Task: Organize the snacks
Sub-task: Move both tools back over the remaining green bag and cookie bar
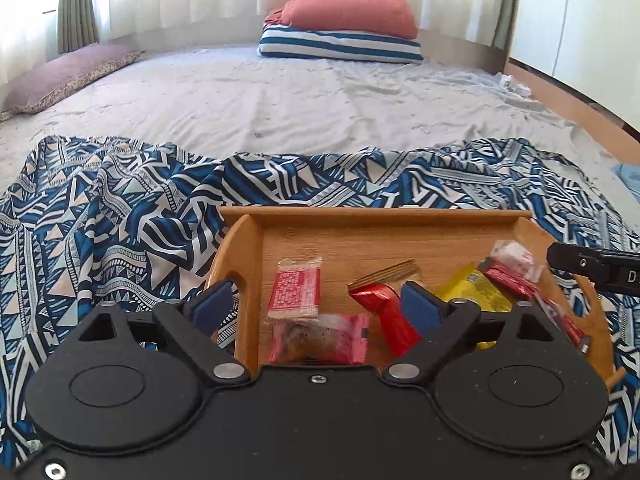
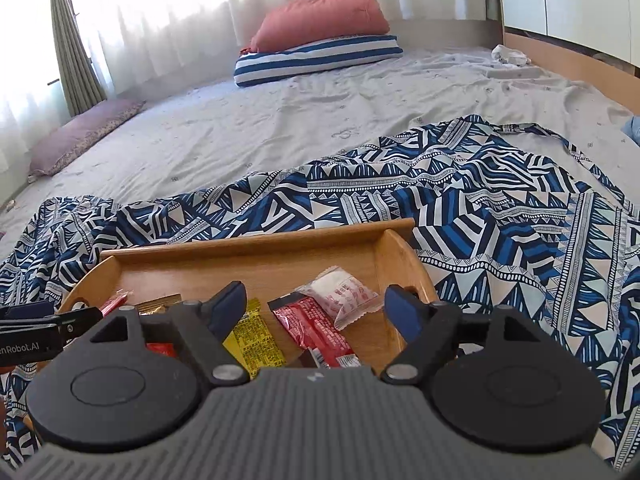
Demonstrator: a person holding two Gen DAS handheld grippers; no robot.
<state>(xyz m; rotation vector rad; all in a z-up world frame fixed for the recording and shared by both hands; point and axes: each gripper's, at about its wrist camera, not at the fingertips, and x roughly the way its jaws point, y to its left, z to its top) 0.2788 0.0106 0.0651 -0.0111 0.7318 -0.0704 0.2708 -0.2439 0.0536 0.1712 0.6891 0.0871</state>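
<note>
A wooden tray (image 1: pixel 360 216) lies on a blue patterned cloth (image 1: pixel 120 216) and holds several snack packets. In the left wrist view I see a red-and-white packet (image 1: pixel 295 294), a pink packet (image 1: pixel 320 338), a red wrapper (image 1: pixel 380 312), a yellow packet (image 1: pixel 476 292) and a red bar (image 1: pixel 516 282). My left gripper (image 1: pixel 316 304) is open and empty, straddling the tray's left wall. In the right wrist view my right gripper (image 2: pixel 318 306) is open and empty over the tray (image 2: pixel 256 240), above a yellow packet (image 2: pixel 256 336), a red bar (image 2: pixel 308 326) and a clear white packet (image 2: pixel 344 290).
The cloth (image 2: pixel 500 220) is spread on a bed with a grey sheet (image 1: pixel 300 96). A striped pillow (image 1: pixel 340 46) under a red pillow (image 1: pixel 352 10) lies at the far end. A purple pillow (image 1: pixel 60 76) lies far left. A wooden bed frame (image 1: pixel 560 92) runs along the right.
</note>
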